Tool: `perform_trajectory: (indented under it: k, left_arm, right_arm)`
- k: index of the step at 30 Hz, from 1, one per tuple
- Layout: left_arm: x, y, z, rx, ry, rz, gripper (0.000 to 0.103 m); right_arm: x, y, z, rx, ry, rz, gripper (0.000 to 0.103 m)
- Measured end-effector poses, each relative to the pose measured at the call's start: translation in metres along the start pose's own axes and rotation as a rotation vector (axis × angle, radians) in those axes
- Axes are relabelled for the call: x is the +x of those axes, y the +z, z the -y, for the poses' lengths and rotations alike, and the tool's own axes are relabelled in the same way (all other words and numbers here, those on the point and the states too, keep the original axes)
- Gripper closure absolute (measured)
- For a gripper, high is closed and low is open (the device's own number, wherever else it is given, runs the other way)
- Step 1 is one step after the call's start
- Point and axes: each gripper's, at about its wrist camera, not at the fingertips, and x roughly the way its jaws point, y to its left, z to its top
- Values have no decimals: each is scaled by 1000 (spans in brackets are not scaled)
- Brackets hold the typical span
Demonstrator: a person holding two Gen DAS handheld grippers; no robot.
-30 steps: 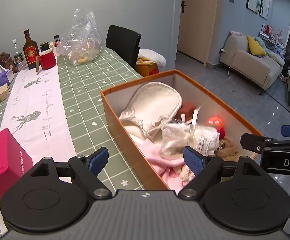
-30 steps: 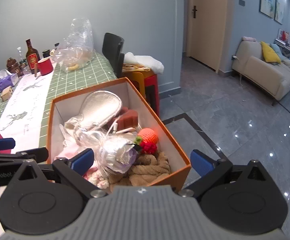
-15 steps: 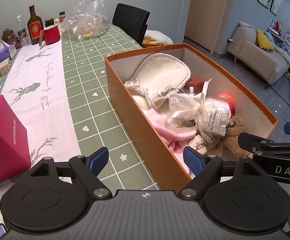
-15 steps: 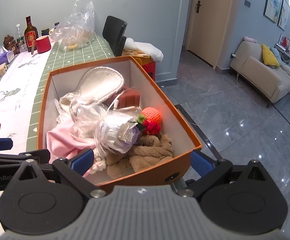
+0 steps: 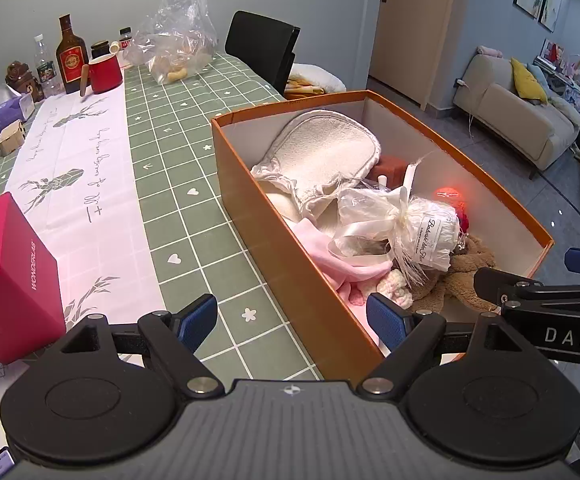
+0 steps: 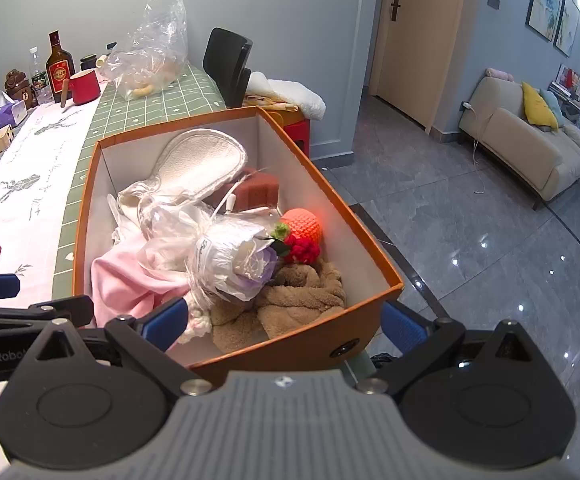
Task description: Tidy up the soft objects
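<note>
Soft objects heaped inside orange box at table edge, one o'clock of left gripper; right gripper alongside. Both spread wide, empty. Sorted already or awaiting sorting: undecidable.

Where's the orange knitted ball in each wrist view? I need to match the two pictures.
Left wrist: orange knitted ball right of centre, mostly hidden behind the wrapped bouquet, by the box's far long wall.
Right wrist: near centre, in plain sight, just above the red knit piece.
Shared landmark: the orange box.
</note>
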Motion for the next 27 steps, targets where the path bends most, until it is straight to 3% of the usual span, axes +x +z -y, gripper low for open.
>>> perform_trajectory:
  k: [27]
  left_arm:
    - [-2,-1,0,2,2,1,4]
  right_arm:
    - [-1,-2,-2,10,-8,-4,3]
